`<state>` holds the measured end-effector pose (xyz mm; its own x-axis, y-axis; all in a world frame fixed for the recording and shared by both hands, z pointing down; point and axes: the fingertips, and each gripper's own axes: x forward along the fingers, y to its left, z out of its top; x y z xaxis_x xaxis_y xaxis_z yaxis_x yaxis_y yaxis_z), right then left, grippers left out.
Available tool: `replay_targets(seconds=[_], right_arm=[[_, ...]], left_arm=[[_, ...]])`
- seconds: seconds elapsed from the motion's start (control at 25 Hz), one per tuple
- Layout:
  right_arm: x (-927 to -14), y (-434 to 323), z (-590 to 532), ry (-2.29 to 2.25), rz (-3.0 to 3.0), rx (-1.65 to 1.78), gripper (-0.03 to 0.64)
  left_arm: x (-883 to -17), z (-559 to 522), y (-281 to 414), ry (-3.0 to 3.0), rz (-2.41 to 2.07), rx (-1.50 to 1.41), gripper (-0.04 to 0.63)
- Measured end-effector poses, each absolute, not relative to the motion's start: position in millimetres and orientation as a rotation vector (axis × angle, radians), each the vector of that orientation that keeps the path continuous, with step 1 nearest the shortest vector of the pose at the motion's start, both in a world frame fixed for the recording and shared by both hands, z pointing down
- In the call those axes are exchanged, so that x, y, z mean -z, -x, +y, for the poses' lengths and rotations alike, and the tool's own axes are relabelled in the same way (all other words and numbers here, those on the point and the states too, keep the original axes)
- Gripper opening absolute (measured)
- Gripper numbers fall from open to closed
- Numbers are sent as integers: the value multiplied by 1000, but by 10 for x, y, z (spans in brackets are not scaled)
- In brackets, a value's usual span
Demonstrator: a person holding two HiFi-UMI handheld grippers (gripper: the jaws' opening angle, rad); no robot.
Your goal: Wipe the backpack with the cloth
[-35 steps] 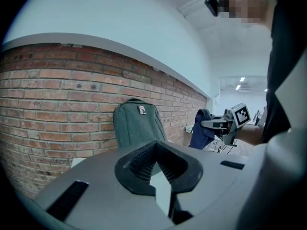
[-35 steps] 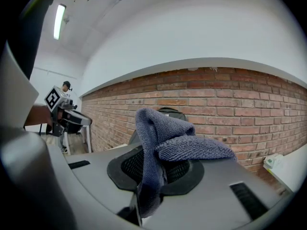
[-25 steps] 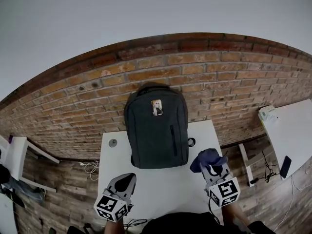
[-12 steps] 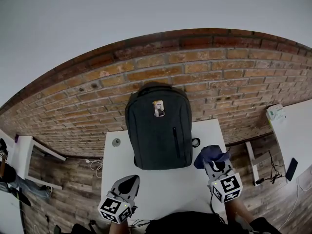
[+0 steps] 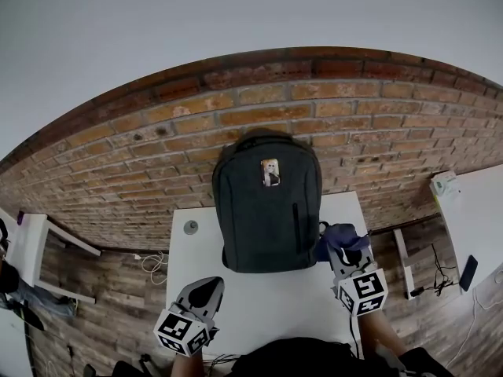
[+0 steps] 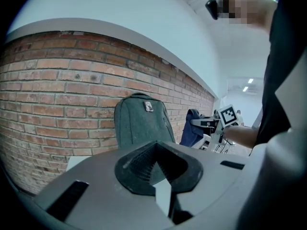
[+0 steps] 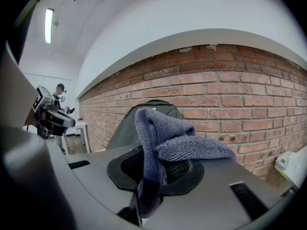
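A dark grey backpack stands upright on the white table, its back against the brick wall. It also shows in the left gripper view as backpack and in the right gripper view as backpack. My right gripper is shut on a blue cloth, which hangs close beside the backpack's lower right side. The cloth bunches over the right gripper. My left gripper is shut with nothing in it, over the table's front left, short of the backpack. From the left gripper the cloth is in sight.
A small grey round object lies at the table's far left. A second white table stands to the right, with a phone on its near edge. A white bench is on the left, and cables lie on the wood floor.
My right gripper has carried the cloth forward and up, closer to the backpack's lower right side. The left gripper has stayed about where it was.
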<state>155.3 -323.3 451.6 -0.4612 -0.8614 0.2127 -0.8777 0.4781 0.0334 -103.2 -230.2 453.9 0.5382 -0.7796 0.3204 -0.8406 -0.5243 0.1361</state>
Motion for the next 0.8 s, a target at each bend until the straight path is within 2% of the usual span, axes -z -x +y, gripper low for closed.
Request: replay_targets(seconds=[0.8], right_arm=[[-3977, -1297, -4079, -1511, -2399, 110, 64]], left_arm=[[-4621, -2318, 1537, -2466, -1397, -317, -6]])
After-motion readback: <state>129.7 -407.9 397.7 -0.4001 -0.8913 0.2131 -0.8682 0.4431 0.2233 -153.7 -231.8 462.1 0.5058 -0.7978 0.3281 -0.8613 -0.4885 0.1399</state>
